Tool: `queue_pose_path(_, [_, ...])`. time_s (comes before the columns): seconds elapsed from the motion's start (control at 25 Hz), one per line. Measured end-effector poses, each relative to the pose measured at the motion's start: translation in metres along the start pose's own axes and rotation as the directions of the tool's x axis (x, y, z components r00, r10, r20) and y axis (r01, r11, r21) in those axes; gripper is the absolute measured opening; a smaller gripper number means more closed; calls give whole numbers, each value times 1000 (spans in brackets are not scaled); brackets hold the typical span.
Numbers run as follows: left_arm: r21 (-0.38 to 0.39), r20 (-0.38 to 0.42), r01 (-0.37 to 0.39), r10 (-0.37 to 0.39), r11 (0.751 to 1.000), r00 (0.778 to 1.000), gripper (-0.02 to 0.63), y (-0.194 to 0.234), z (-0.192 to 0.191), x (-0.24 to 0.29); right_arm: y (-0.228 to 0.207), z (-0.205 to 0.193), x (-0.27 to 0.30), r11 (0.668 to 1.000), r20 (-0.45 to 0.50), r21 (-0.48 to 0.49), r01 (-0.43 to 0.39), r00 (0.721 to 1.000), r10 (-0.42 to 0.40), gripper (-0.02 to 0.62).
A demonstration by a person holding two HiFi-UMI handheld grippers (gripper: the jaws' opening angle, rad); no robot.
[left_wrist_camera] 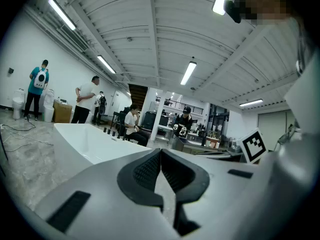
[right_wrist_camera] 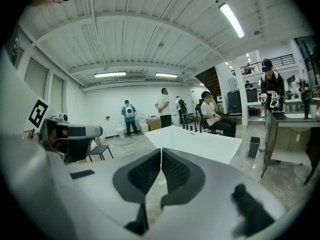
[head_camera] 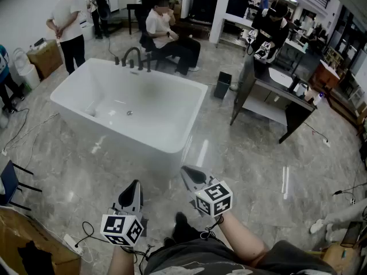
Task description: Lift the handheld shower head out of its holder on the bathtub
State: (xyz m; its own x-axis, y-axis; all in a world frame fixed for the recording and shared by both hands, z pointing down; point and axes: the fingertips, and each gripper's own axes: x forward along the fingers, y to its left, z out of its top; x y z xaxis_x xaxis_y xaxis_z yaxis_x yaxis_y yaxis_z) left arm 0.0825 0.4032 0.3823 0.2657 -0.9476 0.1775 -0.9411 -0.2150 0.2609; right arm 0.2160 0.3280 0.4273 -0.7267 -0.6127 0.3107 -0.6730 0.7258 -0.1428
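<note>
A white freestanding bathtub [head_camera: 172, 136] stands on the marble floor ahead of me. On its far rim sits a set of dark fittings [head_camera: 133, 58] with a curved spout; which piece is the handheld shower head I cannot tell at this distance. Both grippers hang low, short of the tub's near wall. My left gripper [head_camera: 135, 183] is shut and empty. My right gripper [head_camera: 186, 169] is shut and empty too. In the left gripper view the jaws [left_wrist_camera: 161, 151] meet, with the tub [left_wrist_camera: 85, 141] beyond. In the right gripper view the jaws [right_wrist_camera: 161, 150] are closed, with the tub [right_wrist_camera: 200, 141] and fittings [right_wrist_camera: 192, 126] far off.
A person sits on a chair [head_camera: 164, 32] just behind the tub's fittings. Another person [head_camera: 69, 24] stands at the back left near a cardboard box [head_camera: 45, 56]. A dark desk [head_camera: 275, 99] and black bin [head_camera: 223, 85] stand right of the tub. Cables [head_camera: 86, 234] lie on the floor.
</note>
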Motion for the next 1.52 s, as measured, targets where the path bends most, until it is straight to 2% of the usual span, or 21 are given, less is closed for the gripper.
queue_pose_path(0.44, [31, -34, -17, 18, 999, 999, 15, -4, -11, -15, 13, 8, -16, 1000, 64, 13, 1, 998, -2, 29])
queue_pose_path(0.76, [21, -30, -32, 32, 999, 999, 15, 11, -15, -36, 30, 11, -22, 997, 107, 29, -69, 992, 66, 29])
queue_pose_path(0.92, [19, -27, -36, 36, 999, 999, 15, 24, -11, -37, 28, 11, -16, 999, 103, 28, -45, 994, 42, 31])
queue_pose_path(1.2, [27, -30, -48, 49, 998, 998, 15, 52, -2, -5, -11, 20, 31, 998, 114, 70, 2, 993, -10, 31])
queue_pose_path(1.52, [32, -49, -94, 95, 995, 994, 15, 105, 20, 70, -78, 44, 124, 995, 96, 98, 7, 995, -16, 31])
